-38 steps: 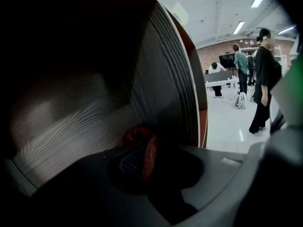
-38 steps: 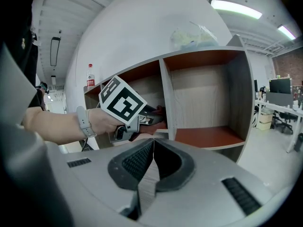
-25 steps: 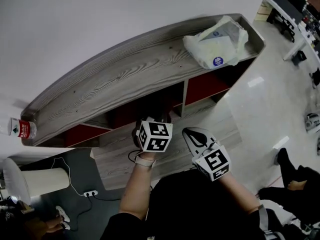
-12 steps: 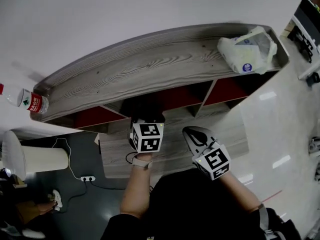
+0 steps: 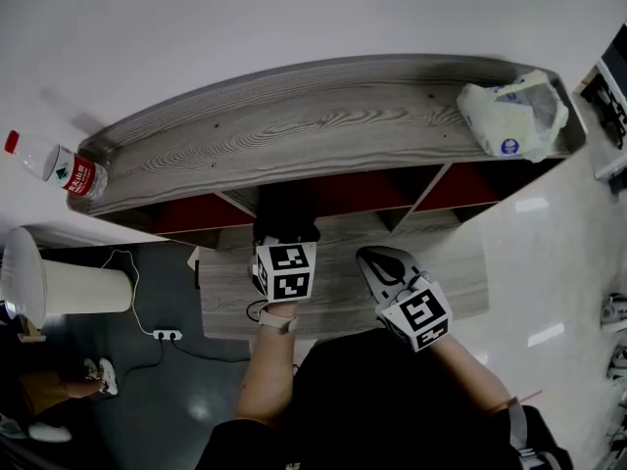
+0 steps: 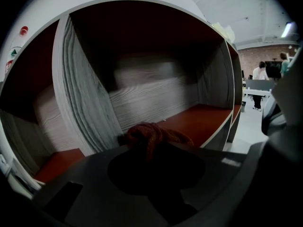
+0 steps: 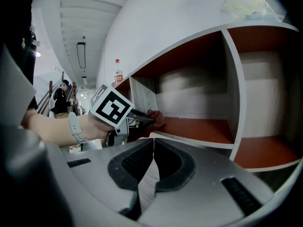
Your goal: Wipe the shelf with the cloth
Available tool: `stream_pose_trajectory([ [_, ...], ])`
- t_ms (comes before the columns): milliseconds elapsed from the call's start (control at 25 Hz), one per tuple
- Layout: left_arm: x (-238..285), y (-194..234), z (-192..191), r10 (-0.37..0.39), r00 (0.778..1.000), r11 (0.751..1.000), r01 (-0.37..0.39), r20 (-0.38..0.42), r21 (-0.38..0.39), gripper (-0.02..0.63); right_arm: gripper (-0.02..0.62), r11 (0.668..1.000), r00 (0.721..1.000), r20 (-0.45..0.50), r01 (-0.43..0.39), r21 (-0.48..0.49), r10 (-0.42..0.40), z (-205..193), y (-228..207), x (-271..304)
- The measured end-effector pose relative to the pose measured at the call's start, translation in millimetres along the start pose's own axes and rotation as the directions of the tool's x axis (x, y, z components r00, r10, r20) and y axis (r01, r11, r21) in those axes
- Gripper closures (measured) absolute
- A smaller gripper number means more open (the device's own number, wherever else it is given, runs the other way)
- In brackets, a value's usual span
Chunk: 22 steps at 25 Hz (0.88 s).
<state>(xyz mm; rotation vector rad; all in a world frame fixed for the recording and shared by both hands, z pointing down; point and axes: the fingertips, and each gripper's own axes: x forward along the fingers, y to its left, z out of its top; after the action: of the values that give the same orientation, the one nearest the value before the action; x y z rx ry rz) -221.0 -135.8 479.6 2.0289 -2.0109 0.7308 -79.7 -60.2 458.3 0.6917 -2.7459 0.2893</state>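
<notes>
The shelf (image 5: 294, 125) has a grey wood top and red compartments below. My left gripper (image 5: 286, 228) reaches into the middle compartment, its tips hidden under the top board in the head view. In the left gripper view, its jaws are shut on a bunched reddish-brown cloth (image 6: 151, 134) just above the red compartment floor (image 6: 199, 119). The right gripper view shows the left gripper (image 7: 146, 118) pressing the cloth (image 7: 157, 118) at the compartment's front edge. My right gripper (image 5: 377, 260) hangs in front of the shelf, its jaws (image 7: 152, 143) shut with nothing between them.
A white plastic bag (image 5: 514, 116) lies at the right end of the shelf top. A bottle with a red label (image 5: 69, 169) lies at the left end. A white round bin (image 5: 59, 287) and a power strip (image 5: 167, 335) are on the floor at left. People (image 6: 258, 70) stand far off.
The head view has swung, so the shelf sits more level and further right in the picture. My left gripper has shifted slightly left and deeper under the top board. The right gripper has hardly moved.
</notes>
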Motion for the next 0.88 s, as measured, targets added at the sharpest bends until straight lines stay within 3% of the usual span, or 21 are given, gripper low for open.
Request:
stream_pose_trajectory([
  [320, 9.9, -10.7, 8.9, -0.015, 1.0, 0.996, 0.015, -0.006, 0.083, 0.528, 0.597, 0.999, 0.999, -0.007, 0.037, 0.007, -0.037, -2.9, -16.5, -7.3],
  [640, 31.9, -66.7, 35.4, -0.156, 0.988, 0.976, 0.153, 0.009, 0.157, 0.528, 0.597, 0.992, 0.993, -0.01, 0.121, 0.02, -0.121, -9.1, -39.6, -29.4],
  [880, 38.7, -102.3, 48.6, -0.221, 0.975, 0.953, 0.216, 0.001, 0.211, 0.528, 0.597, 0.98, 0.981, -0.005, 0.192, 0.046, -0.192, -13.4, -57.3, -49.9],
])
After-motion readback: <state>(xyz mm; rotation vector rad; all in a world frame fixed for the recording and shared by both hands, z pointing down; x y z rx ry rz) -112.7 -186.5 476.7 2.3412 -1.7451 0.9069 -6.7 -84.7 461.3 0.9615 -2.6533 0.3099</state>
